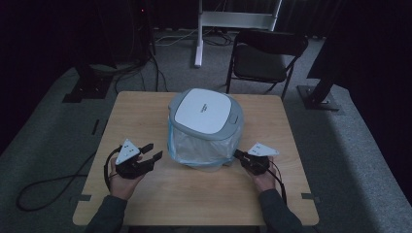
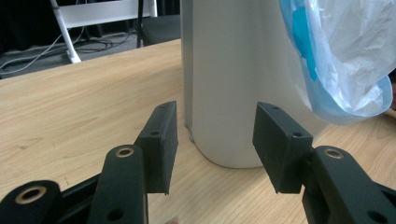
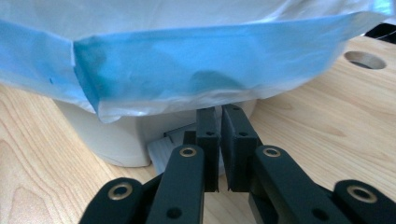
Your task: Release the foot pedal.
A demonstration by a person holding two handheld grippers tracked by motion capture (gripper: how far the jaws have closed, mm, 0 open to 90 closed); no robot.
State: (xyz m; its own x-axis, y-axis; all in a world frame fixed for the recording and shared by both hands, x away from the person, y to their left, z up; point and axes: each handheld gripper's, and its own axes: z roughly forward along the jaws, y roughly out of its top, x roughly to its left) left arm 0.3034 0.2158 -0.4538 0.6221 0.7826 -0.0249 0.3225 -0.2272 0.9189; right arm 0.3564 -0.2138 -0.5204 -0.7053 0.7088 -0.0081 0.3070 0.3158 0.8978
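Left gripper [image 1: 148,156] sits on the table's near-left, jaws spread wide w/ nothing between them, pointed at the bin's lower wall, not touching it. Its two black pads [image 2: 161,140] frame the grey wall in the left gripper view. Right gripper [image 1: 239,157] is at the bin's near-right base, under the hanging edge of the bag; jaws almost pressed together, just a thin slit left, nothing pinched that I can see. Whether the tips touch the bin or bag, can't tell.

Waste bin [image 1: 206,124]: grey body, white lid shut, stands upright approx mid-table. A clear bin bag [image 1: 192,145] w/ blue edge lines it and drapes over the outside, hanging down the near side.

Surface: light wooden table [image 1: 194,194], w/ a round hole [image 3: 364,59] in the top near the right gripper. Room is dim, grey carpet, black cables on the floor at left, a dark folding chair [image 1: 265,56] behind the table, a white stand [image 1: 198,39] beside it.

Count: 2 grippers, 1 bin, 1 bag, 1 table, 1 chair
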